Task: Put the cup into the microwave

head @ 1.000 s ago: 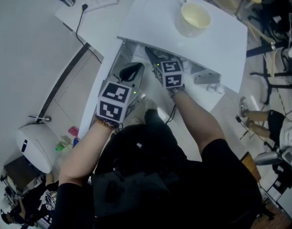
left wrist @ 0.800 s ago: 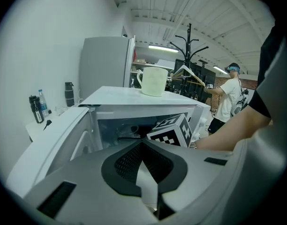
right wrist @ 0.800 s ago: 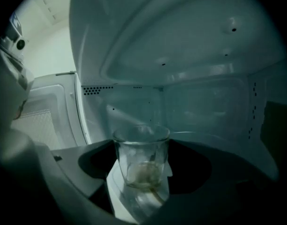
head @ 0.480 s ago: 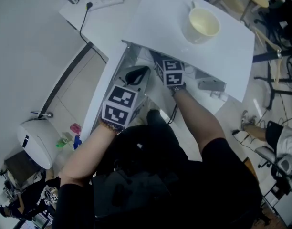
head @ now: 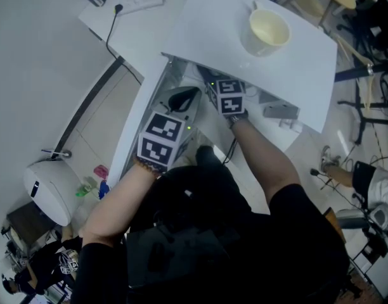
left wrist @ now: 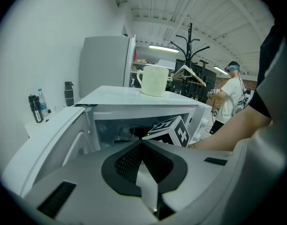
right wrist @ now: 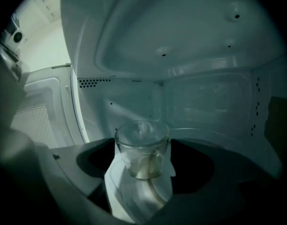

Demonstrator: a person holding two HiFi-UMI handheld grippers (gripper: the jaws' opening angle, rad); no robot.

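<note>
1. Cup [right wrist: 142, 156]: clear glass, upright inside the microwave [head: 245, 68], apparently resting on the floor near the middle of the cavity.
2. Right gripper [right wrist: 141, 143]: reaches in through the front; jaws spread wide and just now opening further, with the cup between them and the pads seemingly a little clear of the glass.
3. Left gripper [left wrist: 142, 143]: jaws closed tight on nothing; hangs outside, in front of the open door [left wrist: 45, 144].
4. Mug [head: 269, 29]: stands on the microwave's roof, above and apart from both grippers, no part of the move.
5. Done, judging by this: carrying in, setting down, and very nearly the release.
6. Left to do: drawing the right gripper straight back without nudging the cup; maybe swinging the door shut, a step unnamed in the task.
</note>
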